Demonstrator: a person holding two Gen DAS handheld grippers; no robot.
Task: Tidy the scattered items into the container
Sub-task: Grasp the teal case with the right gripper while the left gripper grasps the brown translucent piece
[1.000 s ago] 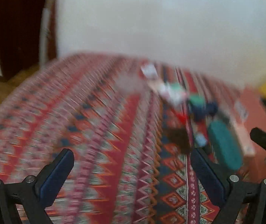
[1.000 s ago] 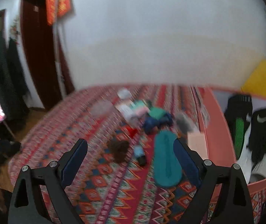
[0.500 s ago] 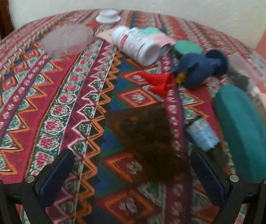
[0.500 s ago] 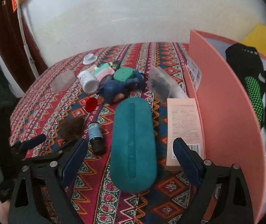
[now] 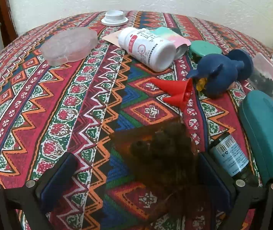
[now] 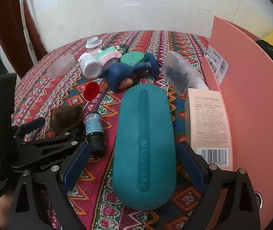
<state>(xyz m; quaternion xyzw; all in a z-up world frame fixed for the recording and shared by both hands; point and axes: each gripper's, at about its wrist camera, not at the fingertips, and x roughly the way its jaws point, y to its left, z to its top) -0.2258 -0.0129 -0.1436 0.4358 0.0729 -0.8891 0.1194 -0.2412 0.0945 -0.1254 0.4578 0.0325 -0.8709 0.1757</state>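
Your R gripper is open w/ jaws straddling the teal case beside the pink container, L gripper open around the dark brown clump on the patterned cloth.

L wrist cam: low, close over patterned cloth, facing wall; brown clump between its jaws. R wrist cam: higher, same heading; teal case between jaws. Both share it.
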